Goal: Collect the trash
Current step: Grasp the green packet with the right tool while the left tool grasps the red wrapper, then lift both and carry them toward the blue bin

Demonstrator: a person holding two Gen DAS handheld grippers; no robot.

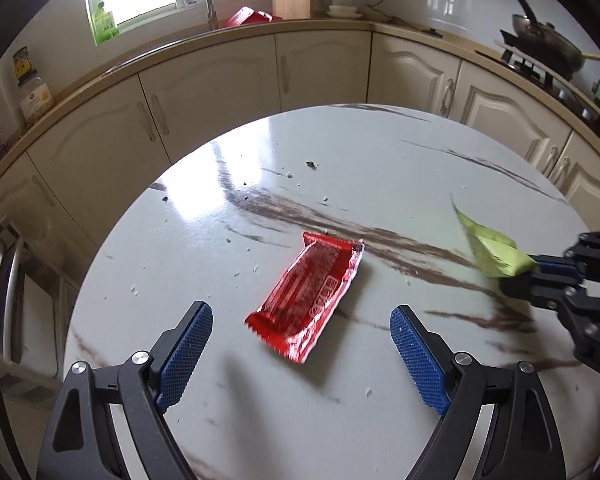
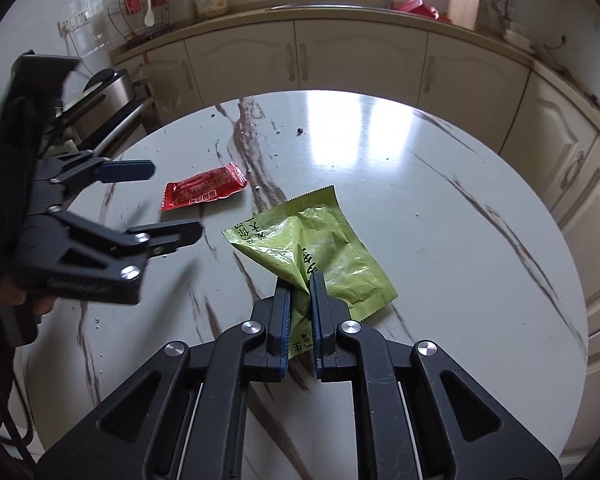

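A red snack wrapper [image 1: 310,298] lies flat on the round white marble table [image 1: 380,152]. My left gripper [image 1: 301,322] is open, its blue pads on either side of the wrapper's near end, just above the table. In the right wrist view the red wrapper [image 2: 204,191] lies left of centre with the open left gripper [image 2: 168,200] beside it. My right gripper [image 2: 300,280] is shut on a crumpled green wrapper [image 2: 320,252] and holds it above the table. In the left wrist view the green wrapper [image 1: 494,250] hangs from the right gripper [image 1: 534,270] at the right edge.
Crumbs and a dark speck [image 1: 311,165] are scattered on the table. Cream kitchen cabinets [image 1: 220,88] curve behind it, with a sink, a pan on a stove [image 1: 548,44] and jars on the counter. A steel appliance [image 2: 104,96] stands at the left.
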